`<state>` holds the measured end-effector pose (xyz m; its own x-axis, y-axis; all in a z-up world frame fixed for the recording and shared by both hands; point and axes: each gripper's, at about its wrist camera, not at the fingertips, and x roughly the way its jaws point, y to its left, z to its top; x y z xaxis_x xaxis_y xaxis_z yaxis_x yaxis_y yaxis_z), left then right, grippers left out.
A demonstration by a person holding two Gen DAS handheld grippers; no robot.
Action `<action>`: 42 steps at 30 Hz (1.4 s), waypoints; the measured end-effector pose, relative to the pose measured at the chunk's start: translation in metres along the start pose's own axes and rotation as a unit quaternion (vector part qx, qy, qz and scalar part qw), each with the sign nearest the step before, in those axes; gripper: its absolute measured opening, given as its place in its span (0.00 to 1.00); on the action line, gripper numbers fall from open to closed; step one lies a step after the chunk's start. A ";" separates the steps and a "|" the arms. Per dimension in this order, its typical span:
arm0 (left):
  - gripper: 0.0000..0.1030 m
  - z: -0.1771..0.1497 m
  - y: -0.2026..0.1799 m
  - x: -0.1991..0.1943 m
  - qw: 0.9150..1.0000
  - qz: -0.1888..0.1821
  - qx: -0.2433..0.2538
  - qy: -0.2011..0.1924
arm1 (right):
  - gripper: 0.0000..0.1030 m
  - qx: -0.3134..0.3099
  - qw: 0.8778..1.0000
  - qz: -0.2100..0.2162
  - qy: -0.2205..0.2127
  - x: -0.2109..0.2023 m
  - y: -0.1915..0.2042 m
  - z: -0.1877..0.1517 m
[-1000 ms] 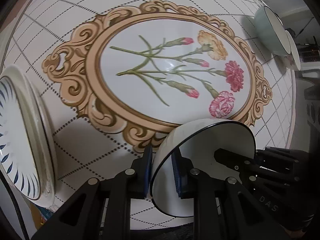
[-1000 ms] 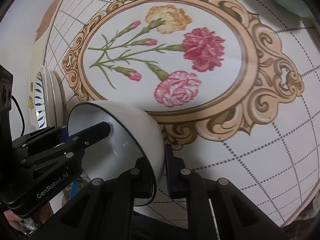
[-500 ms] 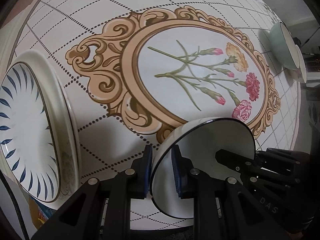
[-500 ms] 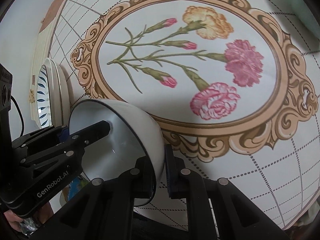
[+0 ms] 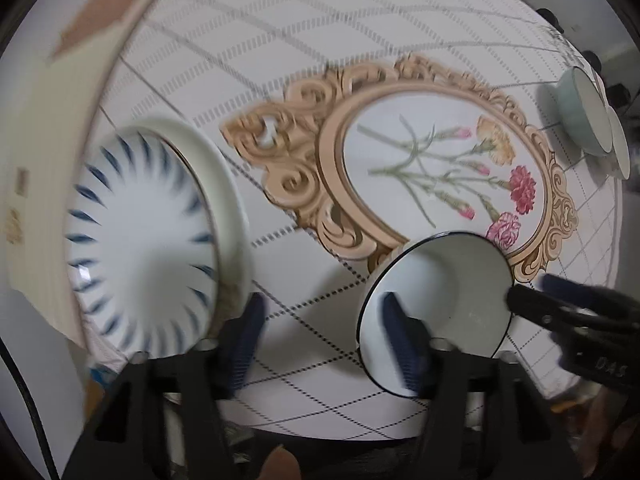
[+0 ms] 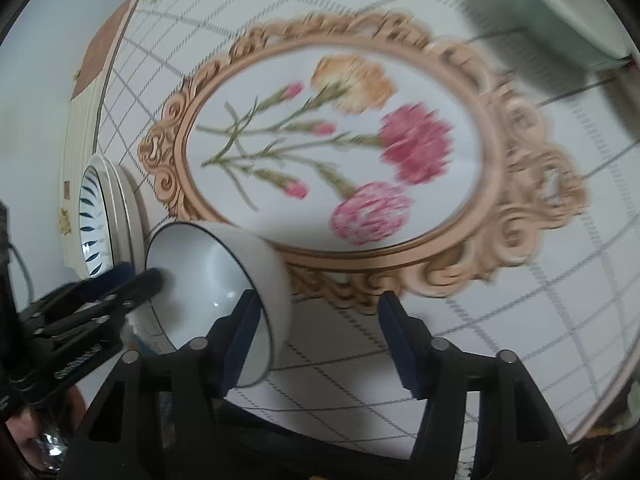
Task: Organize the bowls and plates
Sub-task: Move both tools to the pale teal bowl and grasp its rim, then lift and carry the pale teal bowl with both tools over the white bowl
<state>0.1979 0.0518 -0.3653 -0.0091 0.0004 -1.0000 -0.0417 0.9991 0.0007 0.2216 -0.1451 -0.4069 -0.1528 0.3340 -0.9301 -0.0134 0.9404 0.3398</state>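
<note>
Round table (image 5: pixel 400 52) under a white cloth with a dotted grid; printed at centre, a gold scrolled oval frame (image 5: pixel 332 152) around a spray of carnations (image 5: pixel 520 188). Both views are motion-blurred.

Small white bowl with a thin dark rim (image 5: pixel 440 300) sits on the near part of the cloth, by the near end of the frame. Left gripper (image 5: pixel 324 344): jaws spread wide, holding nothing. Its right finger reaches inside the bowl; its left finger is outside, well apart from the wall. Right gripper (image 6: pixel 316 340): also spread wide, holding nothing. Its left finger is inside the bowl (image 6: pixel 224 284); the other is over bare cloth. Whether either inner finger touches the bowl, cannot tell.

Left of the bowl, near the table edge: a white plate with blue radiating strokes (image 5: pixel 136 240), on top of other pale plates; their stacked rims show in the right view (image 6: pixel 120 220). Far right: a pale green bowl (image 5: pixel 576 116), with another pale dish just behind it.
</note>
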 end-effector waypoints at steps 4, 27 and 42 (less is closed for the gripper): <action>0.90 0.008 -0.011 -0.029 0.999 0.017 0.016 -0.037 | 0.88 0.004 0.999 -0.034 -0.042 -0.035 -0.013 -0.002; 0.94 0.219 -0.275 -0.020 0.977 -0.073 0.193 -0.047 | 0.99 0.260 0.950 0.069 -0.159 -0.107 -0.220 0.082; 0.31 0.252 -0.335 0.052 0.956 -0.076 0.280 0.053 | 0.52 0.289 0.941 0.120 -0.131 -0.061 -0.234 0.120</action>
<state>0.4635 -0.2727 -0.4200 -0.1481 -0.1206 -0.9816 0.4895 0.8535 -0.1787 0.3530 -0.3780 -0.4466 0.1675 0.4737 -0.8646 0.5413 0.6888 0.4822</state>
